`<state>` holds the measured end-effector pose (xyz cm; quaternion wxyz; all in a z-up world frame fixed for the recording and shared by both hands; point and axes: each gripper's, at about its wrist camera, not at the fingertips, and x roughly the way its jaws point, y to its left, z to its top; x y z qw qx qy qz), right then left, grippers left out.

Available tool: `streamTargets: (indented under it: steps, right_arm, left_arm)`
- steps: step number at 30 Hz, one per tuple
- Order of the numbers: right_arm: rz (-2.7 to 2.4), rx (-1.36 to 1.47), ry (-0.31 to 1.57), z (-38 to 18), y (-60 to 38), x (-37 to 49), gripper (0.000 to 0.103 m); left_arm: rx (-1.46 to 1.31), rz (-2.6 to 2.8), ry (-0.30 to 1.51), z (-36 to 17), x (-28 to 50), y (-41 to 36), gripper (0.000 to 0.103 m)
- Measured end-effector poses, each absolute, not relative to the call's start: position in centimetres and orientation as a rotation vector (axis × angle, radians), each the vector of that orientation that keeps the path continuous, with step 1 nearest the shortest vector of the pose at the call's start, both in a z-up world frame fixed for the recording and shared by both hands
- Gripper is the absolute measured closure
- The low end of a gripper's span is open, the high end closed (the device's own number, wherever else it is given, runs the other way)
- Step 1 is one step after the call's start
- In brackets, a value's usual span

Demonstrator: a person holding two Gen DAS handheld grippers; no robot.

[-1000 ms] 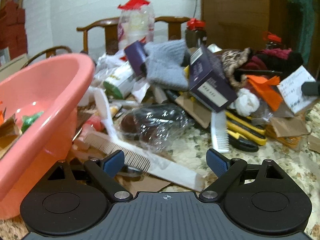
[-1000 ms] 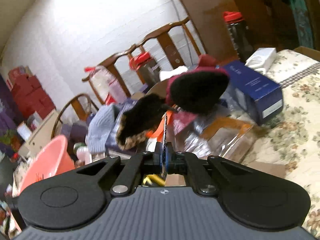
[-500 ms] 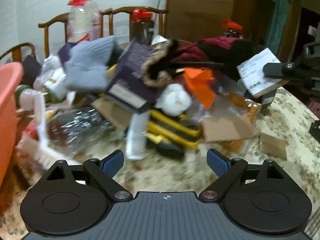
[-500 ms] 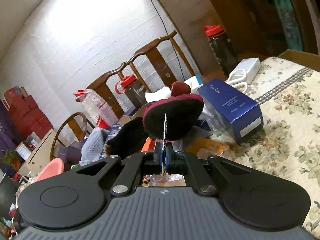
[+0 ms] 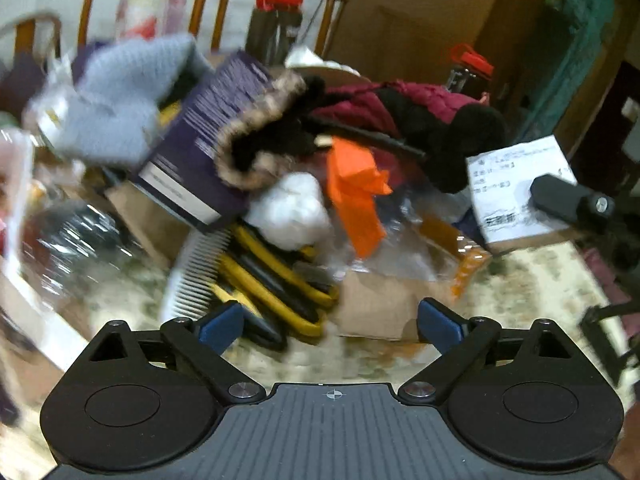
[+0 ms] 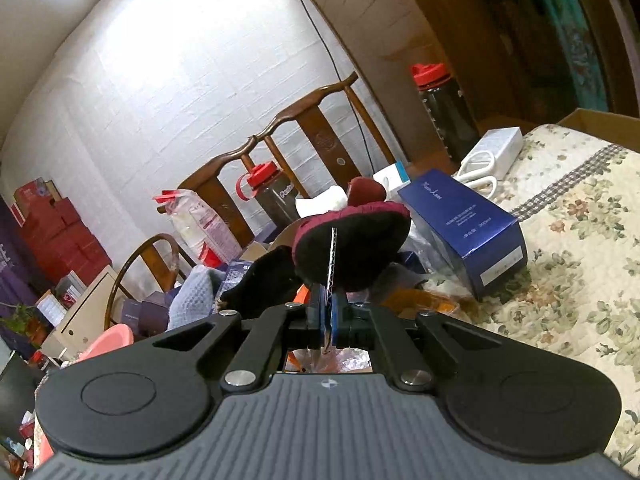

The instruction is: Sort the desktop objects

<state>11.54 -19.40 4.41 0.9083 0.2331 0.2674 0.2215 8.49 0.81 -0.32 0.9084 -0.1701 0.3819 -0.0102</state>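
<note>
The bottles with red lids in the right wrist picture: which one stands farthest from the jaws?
The dark bottle by the wooden wall, upper right. The other red-lidded bottle stands lower, before the chair.

Wooden chairs (image 6: 320,120) (two) against brick wall (image 6: 160,80).

A heap of desktop clutter (image 5: 304,168) is lying jumbled: purple box (image 5: 208,140) tilting at ten o'clock, orange paper (image 5: 356,188) draping centrally, comb (image 5: 200,276) slanting beneath.

My left wrist view faces the clutter close and low; my right looks up, tilted; both share the maroon earmuff (image 5: 420,100) (image 6: 360,240).
</note>
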Motion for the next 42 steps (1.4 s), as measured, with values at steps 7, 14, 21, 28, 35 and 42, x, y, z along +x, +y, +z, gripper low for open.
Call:
streamTargets:
  steps: [7, 14, 21, 28, 35, 42]
  right_arm:
    - [0.429, 0.480, 0.530, 4.6, -19.8, 11.4, 0.097]
    - [0.424, 0.504, 0.529, 4.6, -20.3, 11.5, 0.097]
    - [0.425, 0.485, 0.529, 4.5, -19.8, 11.4, 0.097]
    - [0.452, 0.483, 0.539, 4.5, -19.5, 11.3, 0.097]
    - [0.506, 0.382, 0.563, 3.9, -16.5, 10.4, 0.097]
    - [0.516, 0.329, 0.594, 3.1, -15.2, 10.4, 0.097]
  left_arm:
    - [-0.355, -0.168, 0.801, 0.0, 9.2, -2.1, 0.066]
    - [-0.338, -0.112, 0.728, 0.3, 7.7, -1.9, 0.081]
    - [-0.310, -0.070, 0.691, 0.8, 5.5, -1.1, 0.082]
    - [-0.206, 0.024, 0.667, 1.3, 1.1, 2.0, 0.099]
    - [-0.280, 0.064, 0.655, 0.0, -1.4, 6.8, 0.099]
    - [-0.183, 0.043, 0.561, 0.5, -1.0, 4.9, 0.098]
